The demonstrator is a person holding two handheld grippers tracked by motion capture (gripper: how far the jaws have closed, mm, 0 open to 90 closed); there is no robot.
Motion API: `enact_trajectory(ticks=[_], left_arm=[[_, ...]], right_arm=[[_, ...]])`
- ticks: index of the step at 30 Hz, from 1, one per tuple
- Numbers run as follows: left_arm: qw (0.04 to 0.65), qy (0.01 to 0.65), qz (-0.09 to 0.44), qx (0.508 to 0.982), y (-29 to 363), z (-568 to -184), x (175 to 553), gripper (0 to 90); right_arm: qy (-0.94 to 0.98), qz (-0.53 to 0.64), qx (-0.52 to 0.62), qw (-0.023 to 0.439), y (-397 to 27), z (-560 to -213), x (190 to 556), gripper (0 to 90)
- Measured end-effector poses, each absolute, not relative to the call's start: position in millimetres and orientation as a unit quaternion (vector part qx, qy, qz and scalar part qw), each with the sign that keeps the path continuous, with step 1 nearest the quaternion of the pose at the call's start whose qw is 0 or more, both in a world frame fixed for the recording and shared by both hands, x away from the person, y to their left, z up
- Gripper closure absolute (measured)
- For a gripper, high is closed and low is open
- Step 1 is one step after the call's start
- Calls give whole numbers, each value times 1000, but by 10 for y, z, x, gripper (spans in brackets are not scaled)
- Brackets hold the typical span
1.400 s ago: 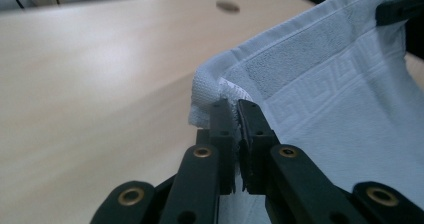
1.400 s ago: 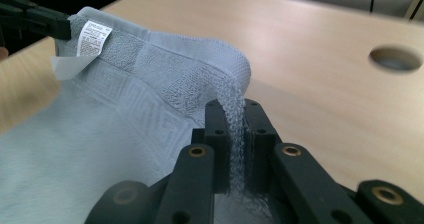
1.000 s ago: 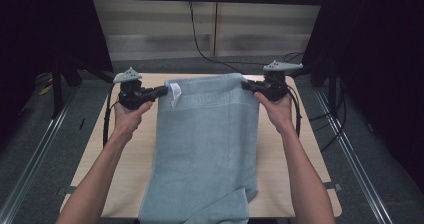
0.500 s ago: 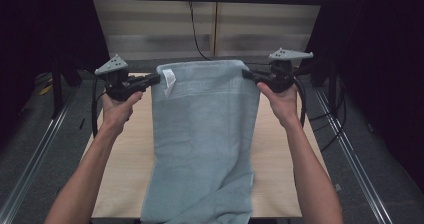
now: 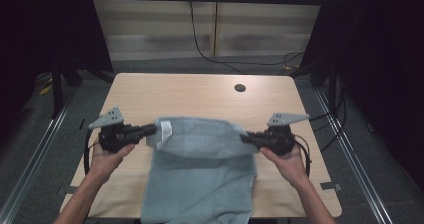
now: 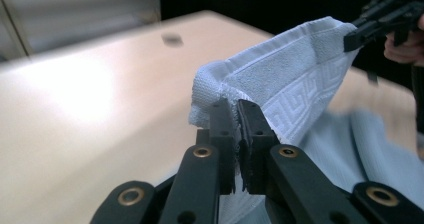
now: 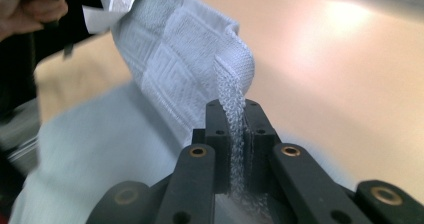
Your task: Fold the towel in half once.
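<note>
The left tool (image 5: 150, 130) is clenched on one top corner of the towel (image 5: 200, 179), and in the left gripper view (image 6: 237, 116) the hem is seen pinched between the two black jaws, with the patterned border rising from them. The right tool (image 5: 246, 138) is clenched on the opposite top corner; in the right gripper view (image 7: 232, 119) a thin strip of woven edge is nipped between the jaws, which stand almost together. Each tool is gripped by a hand, the left hand (image 5: 107, 156) at the left of the high view and the right hand (image 5: 287, 161) at its right, and a grey plate is carried on top of each. Between the two tools the towel's top edge is stretched across, raised off the table (image 5: 200, 94), with a white label (image 5: 164, 130) hanging close to the left corner. Below that edge the pale blue cloth is draped down onto the near part of the table and is laid in loose folds as far as the near edge. The far half of the table is left bare but for a small dark hole (image 5: 240, 88) near the right. Cables are seen trailing over the floor beyond the table.
</note>
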State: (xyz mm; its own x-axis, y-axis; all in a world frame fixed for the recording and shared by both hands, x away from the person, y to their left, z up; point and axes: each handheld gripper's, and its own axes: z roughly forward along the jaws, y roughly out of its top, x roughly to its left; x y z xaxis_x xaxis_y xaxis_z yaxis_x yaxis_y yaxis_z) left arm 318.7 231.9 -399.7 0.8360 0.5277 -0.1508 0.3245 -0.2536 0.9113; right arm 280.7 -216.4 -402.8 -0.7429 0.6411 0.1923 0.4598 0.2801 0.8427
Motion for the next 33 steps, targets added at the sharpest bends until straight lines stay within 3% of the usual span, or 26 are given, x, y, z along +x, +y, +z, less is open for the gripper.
enact_trajectory(ticks=[1, 2, 7, 14, 16, 20, 24, 26, 29, 33], left_arm=[[538, 269, 83, 794, 2308, -4099, 3118, 863], [524, 272, 62, 805, 2300, -4257, 3048, 863], [477, 283, 30, 831, 2266, -4669, 2956, 861], [461, 292, 24, 837, 2270, -4801, 2933, 783], [457, 295, 28, 838, 2257, -4816, 2946, 661], [434, 308, 50, 845, 2209, -4890, 3012, 500], [430, 314, 41, 845, 2179, -4930, 3070, 600], [434, 300, 31, 849, 2142, -4920, 3032, 801], [437, 275, 12, 856, 2099, -4889, 2949, 819], [414, 282, 27, 865, 2049, -4988, 3004, 826]], right_arm=[[795, 490, 346, 93, -2164, -4028, 2807, 843], [802, 474, 357, 72, -2153, -4284, 2704, 843], [815, 438, 378, 33, -2125, -4763, 2574, 843], [825, 410, 389, 20, -2077, -4971, 2507, 843], [824, 410, 390, 19, -2085, -4979, 2519, 844], [825, 410, 389, 23, -2084, -4988, 2516, 844], [825, 410, 389, 22, -2086, -4989, 2517, 844], [826, 408, 388, 23, -2081, -4985, 2505, 844], [834, 399, 379, 29, -2070, -4966, 2482, 845], [836, 394, 380, 33, -2062, -4976, 2523, 850]])
